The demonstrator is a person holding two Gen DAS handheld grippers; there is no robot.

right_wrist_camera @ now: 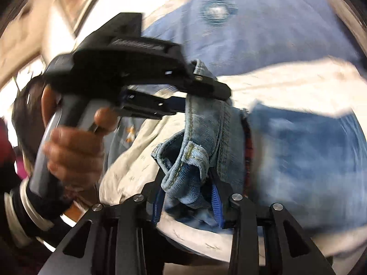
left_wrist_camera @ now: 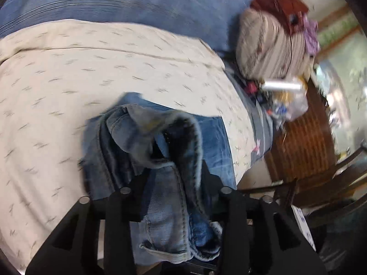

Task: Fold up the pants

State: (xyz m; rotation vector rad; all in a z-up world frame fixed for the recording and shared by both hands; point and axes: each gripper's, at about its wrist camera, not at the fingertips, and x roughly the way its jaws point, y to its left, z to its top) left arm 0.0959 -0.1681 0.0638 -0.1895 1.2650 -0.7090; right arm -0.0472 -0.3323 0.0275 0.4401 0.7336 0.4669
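Note:
The pants are light blue jeans (left_wrist_camera: 160,142), lying on a cream patterned sheet (left_wrist_camera: 68,80). My left gripper (left_wrist_camera: 173,178) is shut on a bunched waistband edge of the jeans and lifts it off the sheet. My right gripper (right_wrist_camera: 187,178) is shut on another thick seamed fold of the jeans (right_wrist_camera: 206,126). In the right wrist view the left gripper (right_wrist_camera: 206,91) shows close above, held by a hand (right_wrist_camera: 75,151), its fingers clamped on the same denim. More of the jeans (right_wrist_camera: 305,155) spreads to the right. Both views are motion-blurred.
A blue striped bedcover (left_wrist_camera: 137,0) lies beyond the cream sheet. A beige and red bundle (left_wrist_camera: 273,39), a silver can (left_wrist_camera: 282,86) and a plastic bag (left_wrist_camera: 293,105) sit at the bed's far right. A wooden cabinet (left_wrist_camera: 302,146) stands beside the bed.

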